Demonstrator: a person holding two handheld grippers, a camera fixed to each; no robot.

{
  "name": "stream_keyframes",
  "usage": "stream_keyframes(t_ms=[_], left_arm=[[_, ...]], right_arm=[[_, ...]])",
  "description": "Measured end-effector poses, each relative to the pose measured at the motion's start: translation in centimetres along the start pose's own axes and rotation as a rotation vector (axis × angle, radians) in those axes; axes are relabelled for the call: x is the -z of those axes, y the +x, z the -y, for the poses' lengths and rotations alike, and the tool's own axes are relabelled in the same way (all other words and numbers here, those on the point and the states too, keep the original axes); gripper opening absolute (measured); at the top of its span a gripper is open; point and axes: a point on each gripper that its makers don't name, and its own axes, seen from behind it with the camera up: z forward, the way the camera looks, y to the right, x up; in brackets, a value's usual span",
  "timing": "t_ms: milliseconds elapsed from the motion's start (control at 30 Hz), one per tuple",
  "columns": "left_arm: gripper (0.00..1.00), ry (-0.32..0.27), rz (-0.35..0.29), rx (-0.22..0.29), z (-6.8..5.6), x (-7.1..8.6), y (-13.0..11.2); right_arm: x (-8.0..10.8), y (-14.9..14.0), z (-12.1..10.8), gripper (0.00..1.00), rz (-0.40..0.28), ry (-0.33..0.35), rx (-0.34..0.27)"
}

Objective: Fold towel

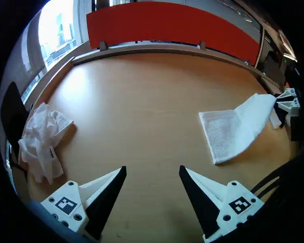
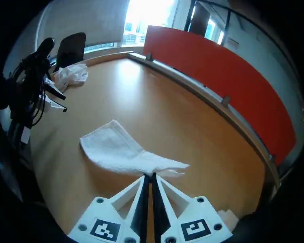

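A white towel (image 1: 229, 131) lies on the wooden table (image 1: 152, 101), partly folded, its far end lifted toward my right gripper (image 1: 279, 101). In the right gripper view the towel (image 2: 117, 152) stretches away from my right gripper (image 2: 150, 177), whose fingers are shut on its near edge. My left gripper (image 1: 152, 170) stands open over bare wood, well to the left of the towel, with nothing between its fingers. The left gripper (image 2: 65, 104) also appears at the table's left side in the right gripper view.
A crumpled pile of white cloths (image 1: 42, 141) lies at the table's left edge, also visible as the pile (image 2: 73, 75) in the right gripper view. A red divider (image 1: 172, 24) runs along the far edge. A dark chair (image 2: 71, 48) stands beyond the table.
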Motion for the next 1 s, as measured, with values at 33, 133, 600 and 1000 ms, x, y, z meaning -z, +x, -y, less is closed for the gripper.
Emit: stream_keyframes(t_ms=[33, 133, 600, 1000], left_arm=[[0.97, -0.001, -0.001, 0.001, 0.0, 0.0, 0.1], [0.97, -0.002, -0.003, 0.004, -0.1, 0.0, 0.2], [0.97, -0.002, -0.011, 0.007, -0.4, 0.4, 0.5], [0.97, -0.006, -0.031, 0.016, -0.5, 1.0, 1.3]], right_arm=[[0.2, 0.3, -0.1, 0.05, -0.004, -0.003, 0.004], [0.9, 0.9, -0.4, 0.05, -0.013, -0.01, 0.015], [1.1, 1.7, 0.5, 0.05, -0.016, 0.017, 0.066], [-1.0, 4.1, 4.3, 0.05, -0.049, 0.095, 0.092]])
